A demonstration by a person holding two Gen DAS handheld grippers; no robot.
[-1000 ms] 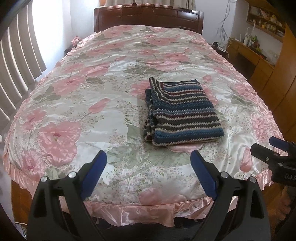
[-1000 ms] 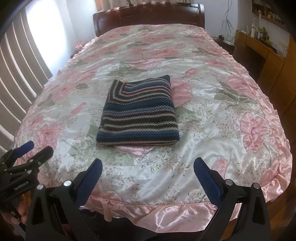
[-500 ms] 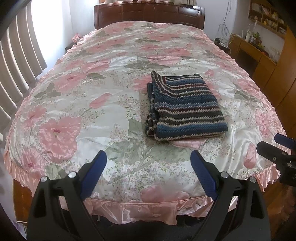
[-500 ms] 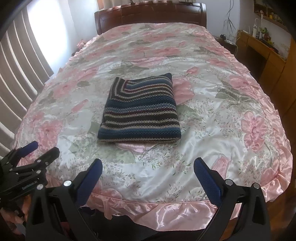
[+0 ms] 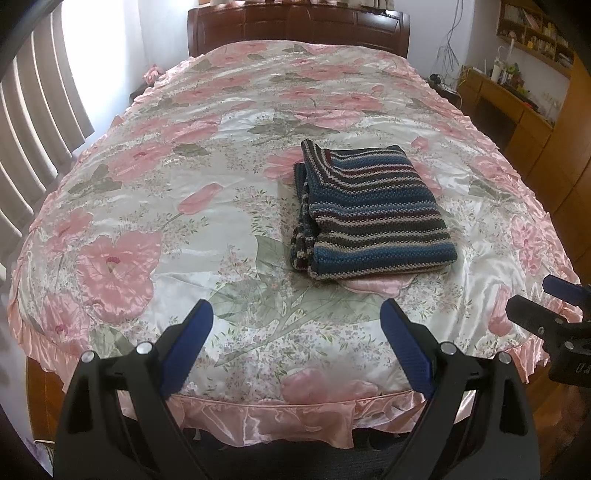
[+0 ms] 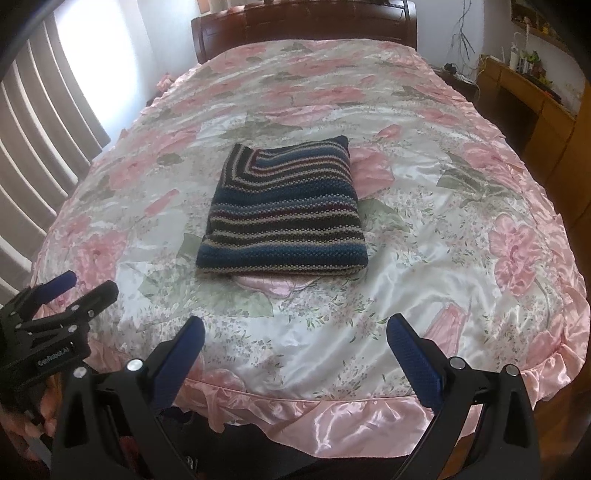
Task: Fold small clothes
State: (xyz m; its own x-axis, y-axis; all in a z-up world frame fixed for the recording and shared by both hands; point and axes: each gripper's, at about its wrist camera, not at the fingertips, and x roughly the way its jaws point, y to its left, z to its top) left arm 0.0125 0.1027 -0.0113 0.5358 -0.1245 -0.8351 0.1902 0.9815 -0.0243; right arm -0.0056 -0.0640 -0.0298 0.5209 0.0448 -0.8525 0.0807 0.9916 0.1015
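A striped knit garment [image 5: 369,214] in blue, dark and cream lies folded into a neat rectangle on the floral bedspread [image 5: 207,221], seen from the right wrist as the same folded garment [image 6: 284,218]. My left gripper [image 5: 297,332] hangs open over the foot of the bed, well short of the garment, with nothing between its blue pads. My right gripper [image 6: 295,343] is open too, also back near the bed's frilled edge. Each gripper shows at the side of the other's view: the right gripper [image 5: 546,306], the left gripper [image 6: 81,288].
The pink satin bedspread covers the whole bed up to a dark wooden headboard [image 5: 295,26]. Vertical blinds [image 5: 33,122] hang on the left. A wooden desk and cabinets [image 5: 517,110] line the right wall. A hand [image 6: 22,428] holds the left gripper's handle.
Both grippers have drawn back slightly and lifted, so the view takes in more of the bed. The folded garment has stayed put.
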